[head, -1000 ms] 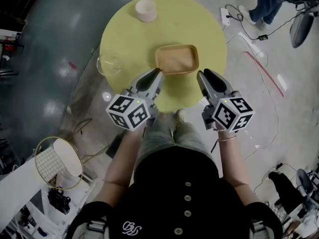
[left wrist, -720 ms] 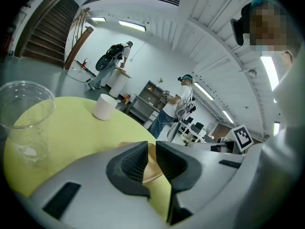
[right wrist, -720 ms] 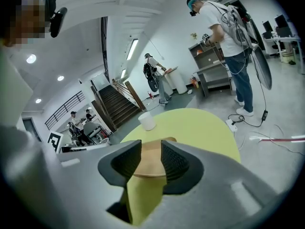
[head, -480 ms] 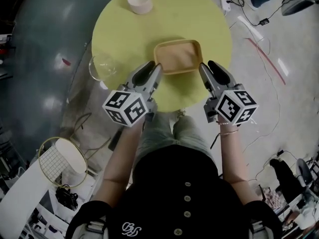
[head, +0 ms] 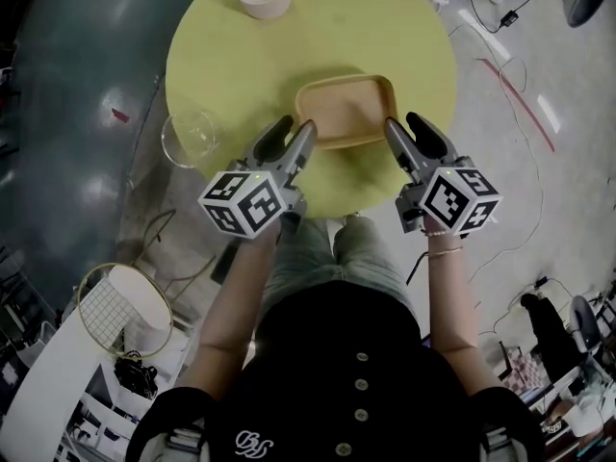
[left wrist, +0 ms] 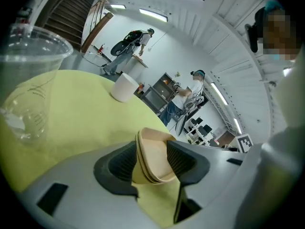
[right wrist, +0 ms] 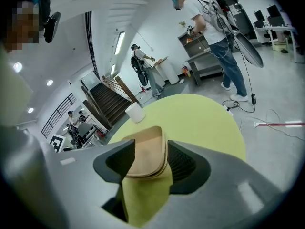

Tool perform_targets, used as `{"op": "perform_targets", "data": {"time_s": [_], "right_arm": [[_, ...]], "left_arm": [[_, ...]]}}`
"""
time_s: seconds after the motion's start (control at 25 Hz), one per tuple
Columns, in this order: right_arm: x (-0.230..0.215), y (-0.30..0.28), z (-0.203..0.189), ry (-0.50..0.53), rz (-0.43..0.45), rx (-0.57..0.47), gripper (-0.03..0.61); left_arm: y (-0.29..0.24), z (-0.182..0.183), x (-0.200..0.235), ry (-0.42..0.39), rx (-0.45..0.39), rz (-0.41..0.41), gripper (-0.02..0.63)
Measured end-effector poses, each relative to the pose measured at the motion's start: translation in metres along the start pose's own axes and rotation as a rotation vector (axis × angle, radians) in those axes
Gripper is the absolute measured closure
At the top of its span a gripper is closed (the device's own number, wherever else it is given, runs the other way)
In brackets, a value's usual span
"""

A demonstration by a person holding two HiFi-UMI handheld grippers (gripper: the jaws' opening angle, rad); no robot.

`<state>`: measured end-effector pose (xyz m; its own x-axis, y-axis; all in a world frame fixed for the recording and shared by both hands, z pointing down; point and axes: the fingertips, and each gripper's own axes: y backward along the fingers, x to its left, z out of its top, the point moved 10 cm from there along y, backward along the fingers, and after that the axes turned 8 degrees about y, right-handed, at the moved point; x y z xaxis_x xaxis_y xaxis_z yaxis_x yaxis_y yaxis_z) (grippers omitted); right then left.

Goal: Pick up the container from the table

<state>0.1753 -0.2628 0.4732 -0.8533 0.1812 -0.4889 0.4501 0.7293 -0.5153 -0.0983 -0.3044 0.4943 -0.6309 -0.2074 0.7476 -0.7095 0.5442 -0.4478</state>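
Left gripper [head: 295, 128] and right gripper [head: 404, 123], jaws just opened wide, each frame a near corner of the tan container [head: 345, 109] on the table [head: 404, 37]: probably light, stiff, best pinched at its rim.

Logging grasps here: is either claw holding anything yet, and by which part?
Nothing is held. The left claw and right claw have just been opening; each straddles a near corner of the tan rectangular container without gripping it.

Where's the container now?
Head view: the container lies on the yellow table's near half, one end between the left gripper's jaws, the other between the right gripper's; both have just been opening.
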Motion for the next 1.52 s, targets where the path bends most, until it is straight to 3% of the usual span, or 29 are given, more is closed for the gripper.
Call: {"op": "perform_targets", "data": {"time_s": [0.4, 0.8, 1.0, 1.32, 1.52], "right_arm": [[-0.019, -0.021, -0.006, -0.104, 0.019, 0.041, 0.359], [-0.031, -0.034, -0.017, -0.171, 0.036, 0.092, 0.351], [-0.030, -0.037, -0.020, -0.191, 0.065, 0.095, 0.351], [-0.016, -0.038, -0.024, -0.128, 0.044, 0.110, 0.351], [0.000, -0.009, -0.027, -0.110, 0.030, 0.084, 0.351]], "left_arm": [[-0.018, -0.006, 0.017, 0.090, 0.064, 0.004, 0.422], [-0.028, -0.009, 0.021, 0.120, 0.098, -0.010, 0.422], [-0.031, -0.010, 0.018, 0.095, 0.118, -0.024, 0.422], [-0.031, -0.011, 0.022, 0.098, 0.109, -0.028, 0.422], [-0.012, -0.019, 0.001, 0.074, 0.088, -0.048, 0.422]]}}
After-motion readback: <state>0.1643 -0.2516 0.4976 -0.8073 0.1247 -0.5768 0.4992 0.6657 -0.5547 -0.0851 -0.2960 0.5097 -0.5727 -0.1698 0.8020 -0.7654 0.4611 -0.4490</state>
